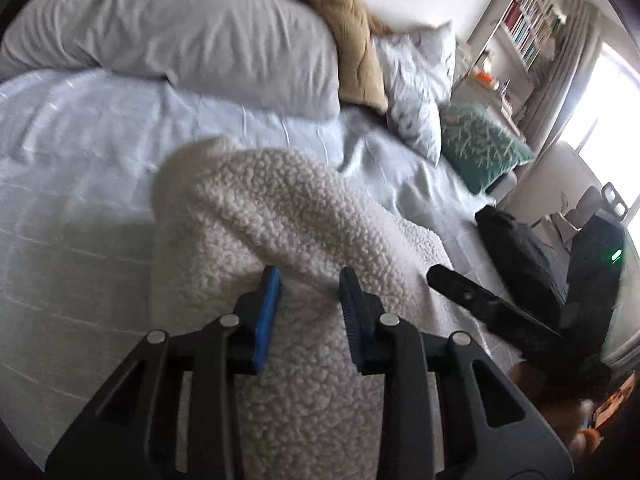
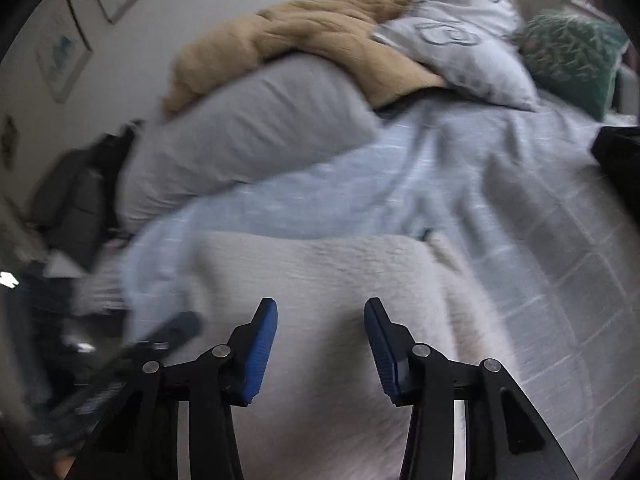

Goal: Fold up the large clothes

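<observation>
A white fleece garment [image 1: 288, 216] lies bunched on the light blue bedcover [image 1: 80, 140]. One thick fold stands up above the bed. My left gripper [image 1: 309, 280] is shut on that fold, the fleece filling the gap between its blue pads. In the right wrist view the same garment [image 2: 320, 264] shows as a pale, blurred sheet. My right gripper [image 2: 320, 316] is above it with its pads wide apart, not pressing on the cloth. One of its black fingers [image 1: 460, 286] shows at the garment's right edge. A blurred finger [image 2: 172, 332] of the left gripper appears at lower left.
A grey pillow [image 1: 180, 32], a tan blanket [image 1: 332, 4], a patterned white pillow [image 1: 416, 84] and a green cushion [image 1: 480, 140] crowd the head of the bed. Dark clothing or a bag [image 1: 520, 248] lies at the bed's right edge. A bookshelf [image 1: 528, 24] stands beyond.
</observation>
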{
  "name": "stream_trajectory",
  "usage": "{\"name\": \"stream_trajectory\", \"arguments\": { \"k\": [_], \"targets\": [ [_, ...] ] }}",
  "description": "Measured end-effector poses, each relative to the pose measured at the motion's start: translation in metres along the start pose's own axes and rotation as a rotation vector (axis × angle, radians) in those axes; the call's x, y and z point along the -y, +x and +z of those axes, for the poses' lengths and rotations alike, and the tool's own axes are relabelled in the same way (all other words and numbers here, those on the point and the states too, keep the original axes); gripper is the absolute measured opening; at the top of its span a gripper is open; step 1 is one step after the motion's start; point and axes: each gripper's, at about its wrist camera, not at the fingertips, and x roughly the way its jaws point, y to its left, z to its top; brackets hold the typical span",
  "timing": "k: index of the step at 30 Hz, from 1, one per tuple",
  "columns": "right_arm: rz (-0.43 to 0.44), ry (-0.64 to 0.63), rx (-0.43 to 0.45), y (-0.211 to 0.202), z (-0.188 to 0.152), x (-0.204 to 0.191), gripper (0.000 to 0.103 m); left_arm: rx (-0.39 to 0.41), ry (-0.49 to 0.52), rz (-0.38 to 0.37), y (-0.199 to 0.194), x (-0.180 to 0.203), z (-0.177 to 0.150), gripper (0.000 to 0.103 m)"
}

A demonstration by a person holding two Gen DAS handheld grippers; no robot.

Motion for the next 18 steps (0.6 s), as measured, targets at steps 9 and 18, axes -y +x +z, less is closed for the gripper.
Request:
{"name": "stream_trajectory", "arguments": {
  "k": [9, 18],
  "targets": [
    [0.001, 0.081, -0.048, 0.028, -0.005, 0.055, 0.038, -0.12, 0.078, 0.112, 0.046, 0.016, 0.0, 0.033],
    [-0.018, 0.051, -0.038, 0.029, -0.013, 0.045, 0.038, -0.049, 0.04, 0.052, 0.03, 0.003, -0.011, 0.033]
  ]
}}
